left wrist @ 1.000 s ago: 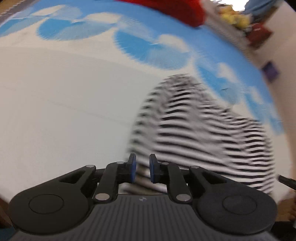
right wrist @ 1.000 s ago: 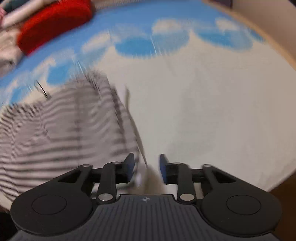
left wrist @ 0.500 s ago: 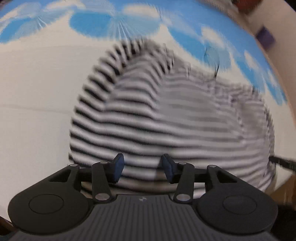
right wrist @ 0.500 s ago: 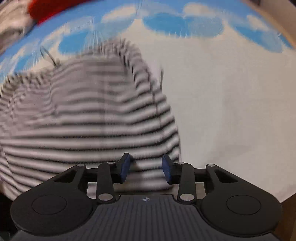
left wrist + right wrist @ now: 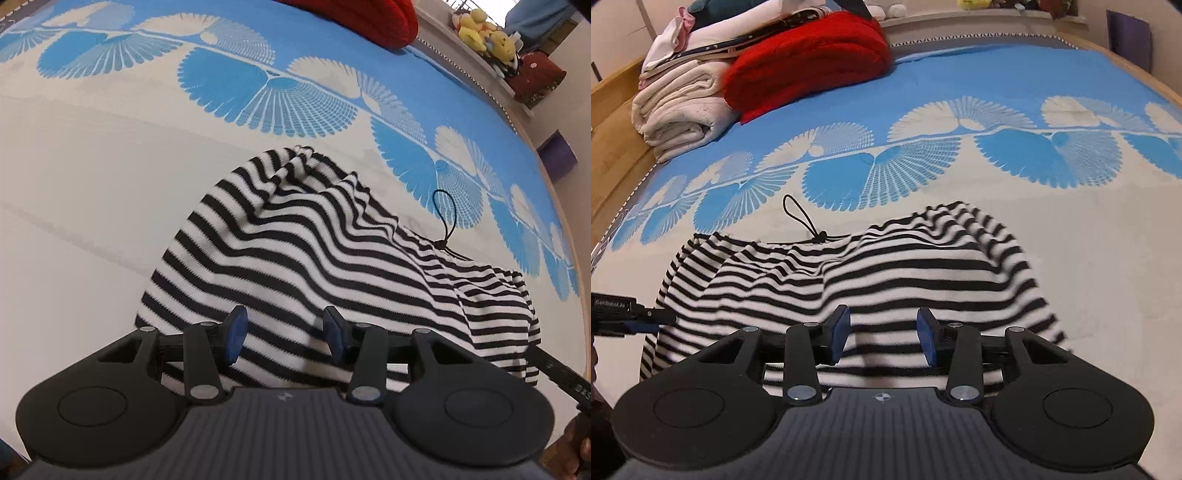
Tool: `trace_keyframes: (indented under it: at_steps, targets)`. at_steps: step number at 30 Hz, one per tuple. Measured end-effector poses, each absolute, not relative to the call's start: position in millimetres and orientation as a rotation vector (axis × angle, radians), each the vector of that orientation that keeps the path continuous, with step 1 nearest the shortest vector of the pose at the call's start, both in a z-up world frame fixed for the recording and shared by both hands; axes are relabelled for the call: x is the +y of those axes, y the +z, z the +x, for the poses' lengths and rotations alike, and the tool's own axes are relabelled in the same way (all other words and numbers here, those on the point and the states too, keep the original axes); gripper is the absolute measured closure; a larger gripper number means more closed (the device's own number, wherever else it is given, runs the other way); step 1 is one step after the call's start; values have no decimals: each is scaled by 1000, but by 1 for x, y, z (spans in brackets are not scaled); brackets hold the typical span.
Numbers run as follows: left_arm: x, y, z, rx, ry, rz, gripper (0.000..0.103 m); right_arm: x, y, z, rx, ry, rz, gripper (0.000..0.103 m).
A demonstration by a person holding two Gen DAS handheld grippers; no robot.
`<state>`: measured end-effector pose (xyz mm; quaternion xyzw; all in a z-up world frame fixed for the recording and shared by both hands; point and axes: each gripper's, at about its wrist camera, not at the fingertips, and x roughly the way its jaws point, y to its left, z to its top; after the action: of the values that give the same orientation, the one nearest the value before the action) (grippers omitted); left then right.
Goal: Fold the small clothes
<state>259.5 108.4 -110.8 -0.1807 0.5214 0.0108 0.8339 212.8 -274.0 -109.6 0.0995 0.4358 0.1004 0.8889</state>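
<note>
**Striped garment lies bunched, both grippers spread above it**

The black-and-white striped knit garment [image 5: 332, 258] lies rumpled on the near, cream part of the blue fan-patterned bedspread [image 5: 960, 81]. The left gripper [image 5: 282, 334] and the right gripper [image 5: 883, 332] hover over its near edge, jaws apart, holding nothing.

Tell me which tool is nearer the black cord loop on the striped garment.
Left, though only slightly. The loop lies ahead and to the right of the left tool, and ahead and to the left of the right tool. Both tools are open over the striped garment.
</note>
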Motion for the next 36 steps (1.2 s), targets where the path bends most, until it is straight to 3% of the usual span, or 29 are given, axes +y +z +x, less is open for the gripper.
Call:
trace_keyframes:
  at_steps: [7,12,21,24,36]
  targets:
    - [100,-121,266,1137,59,-401,53,-270,-142,239,1106,-11,200,57]
    - [107,-106,255,1090,29,-381,53,-274,-131,233,1035,-55,217,57]
    - [144,-80,202,1040,-25,-344,56,-308,-56,150,733,45,174,54]
    - [153,-81,184,1058,-37,-330,61,-318,-47,119,717,40,185,54]
    - [164,-121,144,1182,49,-523,60,-360,-64,74,755,-27,281,49]
